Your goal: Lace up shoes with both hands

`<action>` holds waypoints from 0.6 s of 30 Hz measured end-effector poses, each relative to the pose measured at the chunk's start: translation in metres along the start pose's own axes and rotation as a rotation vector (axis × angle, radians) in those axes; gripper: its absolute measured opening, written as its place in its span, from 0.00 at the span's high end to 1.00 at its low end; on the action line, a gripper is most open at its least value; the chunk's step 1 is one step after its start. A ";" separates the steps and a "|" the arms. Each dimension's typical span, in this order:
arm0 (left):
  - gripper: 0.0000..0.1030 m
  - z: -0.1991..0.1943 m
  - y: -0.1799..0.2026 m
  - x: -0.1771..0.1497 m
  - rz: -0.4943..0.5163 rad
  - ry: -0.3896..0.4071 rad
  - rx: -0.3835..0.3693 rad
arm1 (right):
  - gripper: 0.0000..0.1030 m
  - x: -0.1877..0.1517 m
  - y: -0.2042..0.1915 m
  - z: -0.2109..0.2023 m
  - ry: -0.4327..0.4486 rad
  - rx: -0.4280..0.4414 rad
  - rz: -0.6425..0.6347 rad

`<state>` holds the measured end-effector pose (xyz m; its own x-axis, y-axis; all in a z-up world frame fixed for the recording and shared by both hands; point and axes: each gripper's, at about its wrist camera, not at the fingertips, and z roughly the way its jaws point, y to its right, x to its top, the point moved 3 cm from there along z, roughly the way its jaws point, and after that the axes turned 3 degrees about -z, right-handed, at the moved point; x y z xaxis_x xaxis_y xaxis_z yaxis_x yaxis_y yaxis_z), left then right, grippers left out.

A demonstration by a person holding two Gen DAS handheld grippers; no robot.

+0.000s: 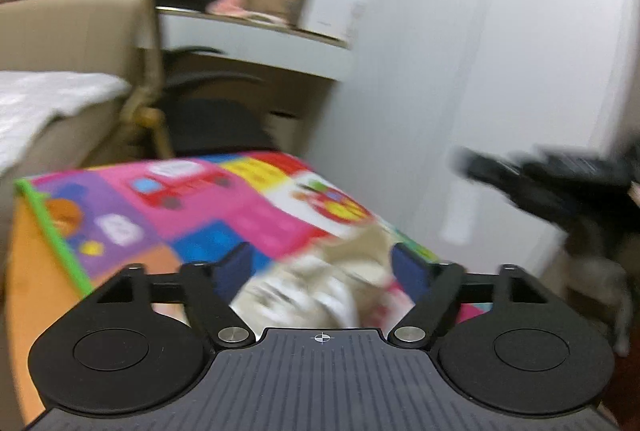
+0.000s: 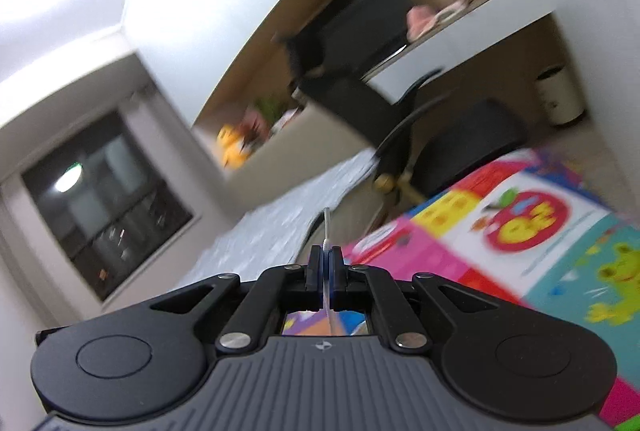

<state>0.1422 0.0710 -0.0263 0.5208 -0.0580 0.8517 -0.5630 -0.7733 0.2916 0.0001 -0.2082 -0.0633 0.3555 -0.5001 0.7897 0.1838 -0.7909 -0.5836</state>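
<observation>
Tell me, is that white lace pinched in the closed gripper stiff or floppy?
Probably floppy overall: the lace is thin. Its short tip stands straight above the right gripper, so that end may be stiffened. It looks light and should trail loosely when pulled.

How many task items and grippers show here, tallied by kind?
Shoes: 1, blurred pale shoe between the open left gripper
Laces: 1, white lace clamped in the right gripper
Grippers: 2
Play mats: 1, colourful mat
Total: 5
</observation>
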 end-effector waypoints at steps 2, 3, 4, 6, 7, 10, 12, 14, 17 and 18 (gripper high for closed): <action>0.09 0.012 -0.011 0.010 -0.021 -0.010 0.100 | 0.98 -0.005 0.014 -0.006 0.000 -0.021 0.036; 0.09 0.023 -0.013 0.013 -0.011 -0.031 0.136 | 0.98 -0.009 0.021 -0.007 -0.007 -0.032 0.054; 0.09 0.033 -0.014 0.016 0.000 -0.052 0.171 | 0.98 -0.015 0.028 -0.007 -0.024 -0.044 0.070; 0.09 0.058 -0.009 0.017 0.054 -0.105 0.186 | 0.98 -0.031 0.039 -0.004 -0.064 -0.067 0.098; 0.09 0.069 -0.005 0.017 0.096 -0.127 0.182 | 0.98 -0.039 0.044 -0.003 -0.085 -0.078 0.111; 0.08 0.098 0.013 0.012 0.270 -0.179 0.207 | 0.98 -0.058 0.056 -0.001 -0.126 -0.094 0.140; 0.08 0.112 0.022 0.006 0.376 -0.212 0.215 | 0.98 -0.062 0.058 -0.003 -0.128 -0.095 0.138; 0.08 0.115 0.029 -0.001 0.460 -0.221 0.210 | 0.98 -0.058 0.055 -0.005 -0.118 -0.086 0.108; 0.08 0.110 0.033 -0.005 0.542 -0.212 0.218 | 0.98 -0.039 0.034 0.002 -0.132 -0.058 -0.041; 0.08 0.109 0.032 -0.005 0.549 -0.212 0.218 | 0.98 -0.032 0.023 0.009 -0.149 -0.043 -0.116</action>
<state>0.1911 -0.0227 -0.0688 0.3209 -0.5901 0.7408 -0.6525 -0.7047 -0.2787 0.0012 -0.2073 -0.1034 0.4668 -0.3492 0.8125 0.1929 -0.8564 -0.4789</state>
